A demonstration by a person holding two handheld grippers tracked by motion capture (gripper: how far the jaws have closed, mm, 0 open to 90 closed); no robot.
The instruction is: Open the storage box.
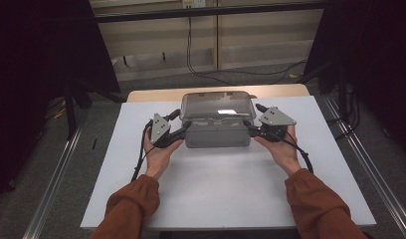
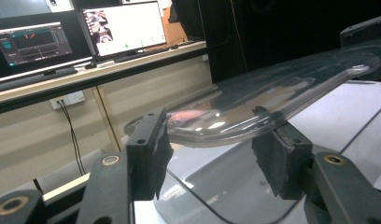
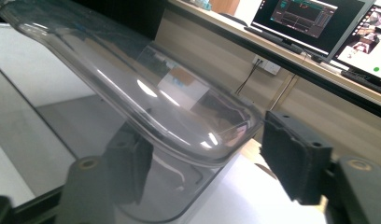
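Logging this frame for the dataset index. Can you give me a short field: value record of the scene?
object: grey box with a clear lid, lid raised off the box rim
surface: white table
left claw: at the box's left end, jaws open around the lid's edge
right claw: at the box's right end, jaws open around the lid's edge
grip: neither shut on the lid
background: monitors on a shelf
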